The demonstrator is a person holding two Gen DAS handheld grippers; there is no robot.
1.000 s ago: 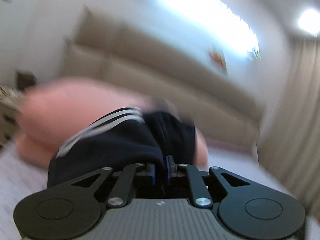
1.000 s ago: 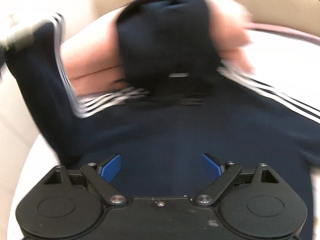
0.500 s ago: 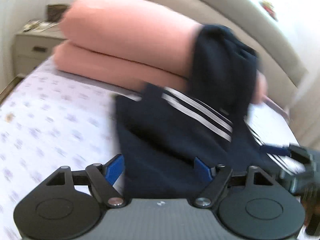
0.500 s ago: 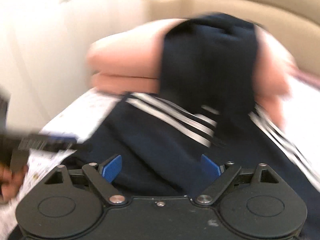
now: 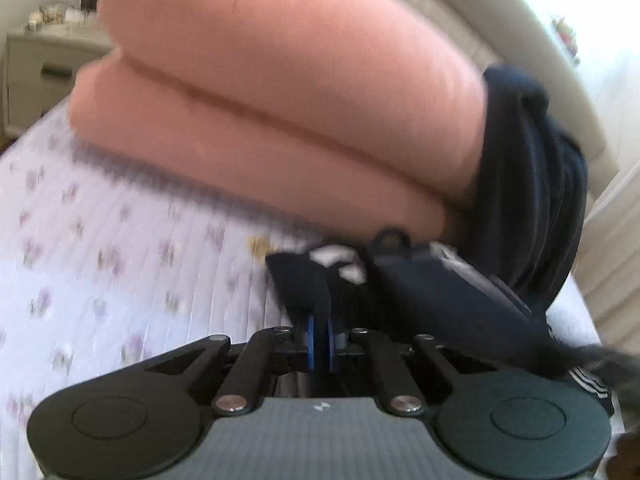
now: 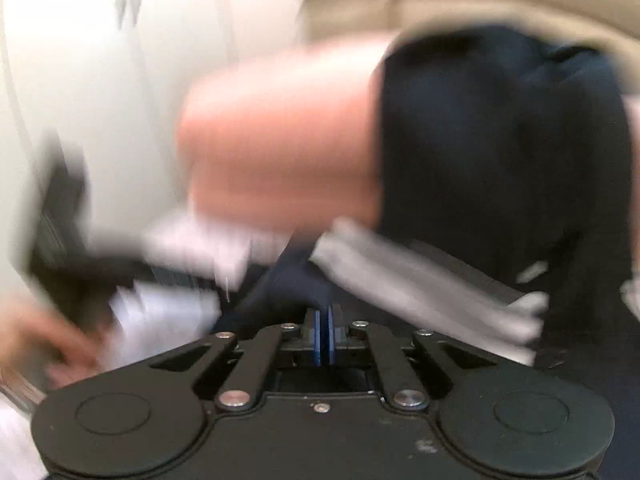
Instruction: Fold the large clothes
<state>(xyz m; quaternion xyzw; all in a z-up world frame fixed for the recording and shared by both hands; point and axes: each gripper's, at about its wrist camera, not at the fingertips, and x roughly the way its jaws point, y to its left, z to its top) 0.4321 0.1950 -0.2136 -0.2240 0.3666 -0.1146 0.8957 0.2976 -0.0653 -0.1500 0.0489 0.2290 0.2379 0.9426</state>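
A navy track jacket with white stripes [image 5: 460, 304] lies on the bed, and its upper part [image 5: 532, 184] hangs over a folded pink duvet. My left gripper [image 5: 320, 344] sits low over the sheet, shut, with the jacket's near edge [image 5: 304, 284] pinched between its blue pads. My right gripper [image 6: 324, 336] is also shut, and navy cloth [image 6: 296, 276] runs into its pads beside the white stripes [image 6: 420, 280]. Left in the right wrist view, very blurred, are the other gripper [image 6: 60, 220] and a hand [image 6: 44, 344].
The pink duvet [image 5: 280, 92] is stacked thick across the head of the bed. A white sheet with lilac flowers [image 5: 100, 260] covers the mattress. A nightstand [image 5: 44, 64] stands at the far left, a beige headboard [image 5: 520, 40] behind, and white cupboard doors [image 6: 100, 80] to the side.
Both grippers stood open half a second ago and are now shut on the jacket. The left one has dropped toward the sheet to the garment's edge. The right one has swung left.
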